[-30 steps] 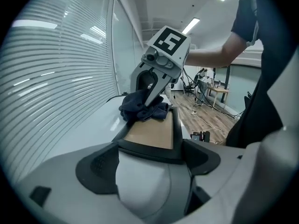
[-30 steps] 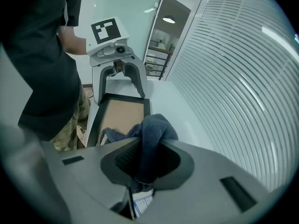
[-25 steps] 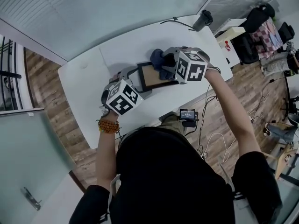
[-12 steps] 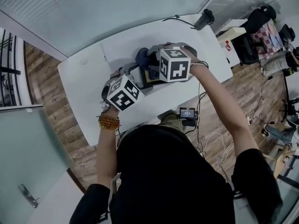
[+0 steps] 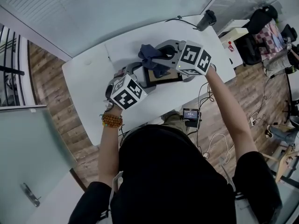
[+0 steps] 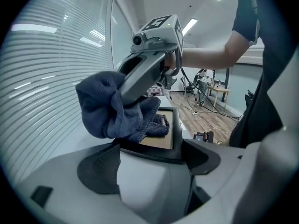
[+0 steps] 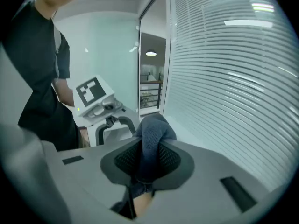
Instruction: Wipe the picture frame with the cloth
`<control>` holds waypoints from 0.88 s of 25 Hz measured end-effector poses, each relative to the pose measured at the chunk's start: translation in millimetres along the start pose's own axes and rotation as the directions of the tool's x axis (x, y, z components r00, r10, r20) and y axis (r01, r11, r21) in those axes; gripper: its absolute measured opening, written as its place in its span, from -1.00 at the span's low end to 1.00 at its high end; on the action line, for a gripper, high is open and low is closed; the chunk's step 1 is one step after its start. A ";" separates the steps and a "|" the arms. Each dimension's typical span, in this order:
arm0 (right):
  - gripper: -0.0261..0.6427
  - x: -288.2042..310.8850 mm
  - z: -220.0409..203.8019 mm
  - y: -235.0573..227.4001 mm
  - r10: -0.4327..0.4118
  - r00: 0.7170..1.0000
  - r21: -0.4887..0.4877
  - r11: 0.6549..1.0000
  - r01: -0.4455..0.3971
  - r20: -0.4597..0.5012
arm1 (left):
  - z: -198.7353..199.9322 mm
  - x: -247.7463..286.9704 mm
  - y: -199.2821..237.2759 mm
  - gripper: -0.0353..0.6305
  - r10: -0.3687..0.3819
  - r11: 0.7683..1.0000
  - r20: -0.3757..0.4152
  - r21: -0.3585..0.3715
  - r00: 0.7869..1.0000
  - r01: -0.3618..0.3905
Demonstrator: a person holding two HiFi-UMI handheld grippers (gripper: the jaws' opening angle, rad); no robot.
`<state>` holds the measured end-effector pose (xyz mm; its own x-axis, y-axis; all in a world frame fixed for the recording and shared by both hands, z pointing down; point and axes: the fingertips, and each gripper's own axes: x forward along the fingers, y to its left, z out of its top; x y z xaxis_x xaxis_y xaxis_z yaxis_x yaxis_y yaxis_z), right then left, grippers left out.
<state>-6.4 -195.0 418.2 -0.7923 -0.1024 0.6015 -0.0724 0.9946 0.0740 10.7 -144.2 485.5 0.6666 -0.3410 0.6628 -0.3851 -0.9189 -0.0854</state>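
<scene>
The picture frame (image 5: 167,76), black-edged with a brown panel, lies on the white table (image 5: 88,78). My left gripper (image 5: 135,73) holds the frame's near end; in the left gripper view the frame's black edge (image 6: 176,130) spans the gap between the wide-set pads of my left gripper (image 6: 149,164). My right gripper (image 5: 157,56) is shut on the dark blue cloth (image 5: 148,54), which hangs bunched a little above the frame's left part. In the right gripper view the cloth (image 7: 152,134) is pinched between the pads of the right gripper (image 7: 148,160). The left gripper view shows the cloth (image 6: 114,111) drooping onto the panel.
A black cylindrical object (image 5: 206,18) with a cable lies at the table's far right corner. A small device with a screen (image 5: 189,114) sits below the table's near edge. Chairs and boxes (image 5: 243,36) crowd the floor at the right.
My right gripper swept the cloth leftward over the frame, then rose and rolled, lifting the cloth partly off it. The left gripper and the frame have stayed put.
</scene>
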 end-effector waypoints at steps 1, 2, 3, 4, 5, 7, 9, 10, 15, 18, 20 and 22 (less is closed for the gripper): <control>-0.78 6.5 -6.3 -0.5 -0.019 0.998 -0.027 0.999 0.018 -0.053 | -1.0 -0.3 0.6 0.38 0.002 1.000 0.000 0.000 1.000 -0.002; -0.78 15.5 -15.5 0.3 -0.040 0.992 -0.065 0.997 0.032 -0.119 | -1.8 -0.7 0.7 0.38 0.003 1.000 -0.001 -0.002 1.000 -0.003; -0.78 24.2 -24.1 2.2 -0.059 0.982 -0.101 0.994 0.041 -0.180 | -2.0 -0.9 0.7 0.38 0.005 1.000 -0.002 -0.004 1.000 -0.005; -0.78 30.4 -29.6 4.9 -0.074 0.972 -0.122 0.991 0.048 -0.224 | -1.5 -0.8 0.5 0.38 0.006 1.000 -0.002 -0.005 1.000 -0.006; -0.78 33.8 -31.6 7.8 -0.087 0.964 -0.127 0.990 0.057 -0.251 | -0.6 -0.6 0.2 0.38 0.006 1.000 -0.001 -0.006 1.000 -0.006; -0.78 35.6 -31.4 14.4 -0.110 0.953 -0.127 0.989 0.076 -0.284 | 0.5 -0.2 0.0 0.38 0.004 1.000 -0.001 -0.004 1.000 -0.004; -0.78 37.0 -33.3 22.3 -0.130 0.941 -0.148 0.985 0.087 -0.311 | 0.0 0.1 0.2 0.38 0.002 1.000 -0.001 -0.004 1.000 -0.002; -0.78 37.7 -34.7 26.3 -0.138 0.937 -0.163 0.983 0.089 -0.321 | -0.4 0.3 0.3 0.38 0.001 1.000 -0.002 -0.004 1.000 -0.001; -0.79 35.3 -38.0 43.7 -0.124 0.925 -0.192 0.980 0.056 -0.360 | 0.3 0.9 0.0 0.38 0.002 1.000 -0.005 -0.004 1.000 -0.002; -0.79 32.9 -40.1 55.8 -0.066 0.925 -0.164 0.987 0.005 -0.374 | 0.0 1.6 -0.6 0.38 0.000 1.000 -0.009 -0.007 1.000 0.000; -0.79 30.8 -40.4 63.6 -0.017 0.929 -0.135 0.990 -0.036 -0.370 | 0.1 1.3 -0.4 0.38 -0.001 1.000 -0.011 -0.008 1.000 0.001; -0.79 28.1 -40.0 72.7 0.051 0.937 -0.106 0.990 -0.093 -0.345 | 0.3 0.5 -0.2 0.38 -0.001 1.000 -0.012 -0.009 1.000 0.001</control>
<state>-9.7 -126.2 472.3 -0.5371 -0.0507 0.8420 0.0659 0.9926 0.1018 11.3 -144.2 485.6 0.6594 -0.3376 0.6717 -0.3904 -0.9174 -0.0779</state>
